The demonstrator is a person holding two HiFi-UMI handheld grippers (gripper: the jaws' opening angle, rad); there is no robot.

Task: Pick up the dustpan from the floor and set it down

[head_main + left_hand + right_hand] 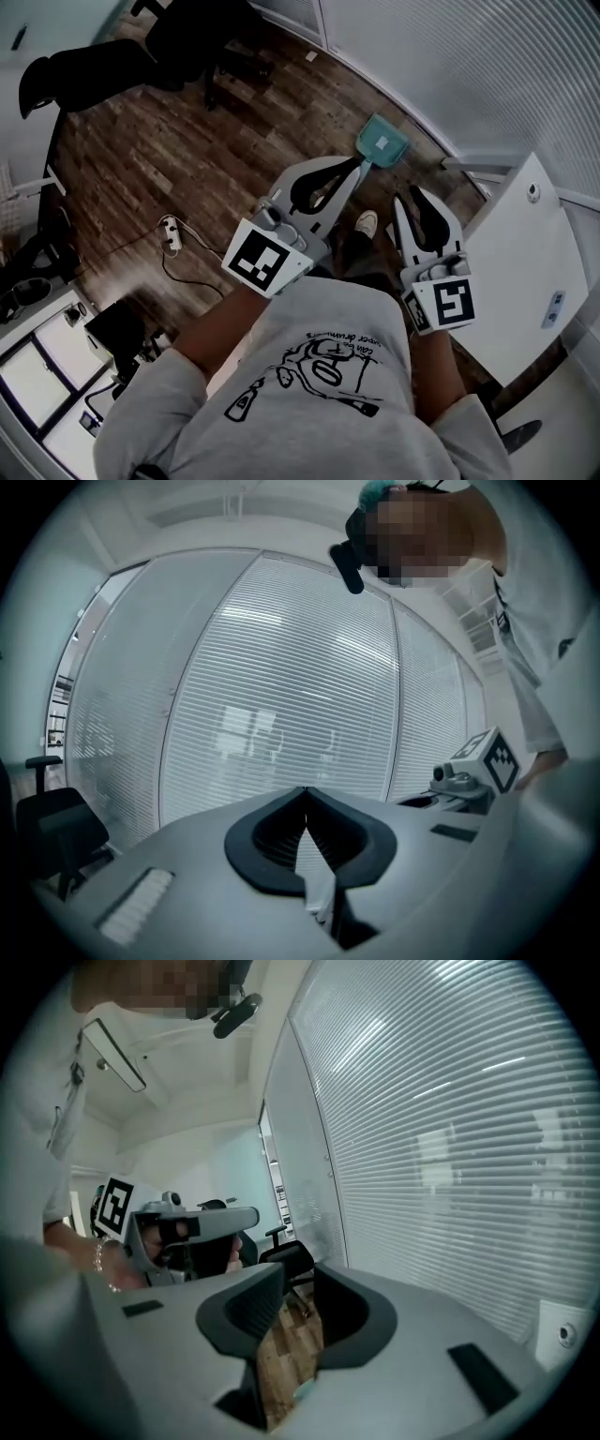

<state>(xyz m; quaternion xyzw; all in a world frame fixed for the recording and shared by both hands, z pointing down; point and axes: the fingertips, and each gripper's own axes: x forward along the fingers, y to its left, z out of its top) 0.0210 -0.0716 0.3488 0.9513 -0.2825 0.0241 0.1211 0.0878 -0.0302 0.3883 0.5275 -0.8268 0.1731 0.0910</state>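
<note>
While the dustpan [382, 141] lies ungrasped on the floor [141, 159], I'm on approach: left claw [354, 163] closed empty, right claw [410, 194] parted; next, lower and grip.

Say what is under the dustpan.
Only wooden floor shows around the teal dustpan, which lies on it; whatever sits directly beneath is covered by the pan itself.

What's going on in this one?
A person stands on a wood floor with a gripper in each hand. The teal dustpan lies on the floor ahead of them, near the blinds, not yet picked up. The left gripper has its jaws together; the right gripper has its jaws slightly apart with nothing between them. Neither holds the dustpan.
</note>
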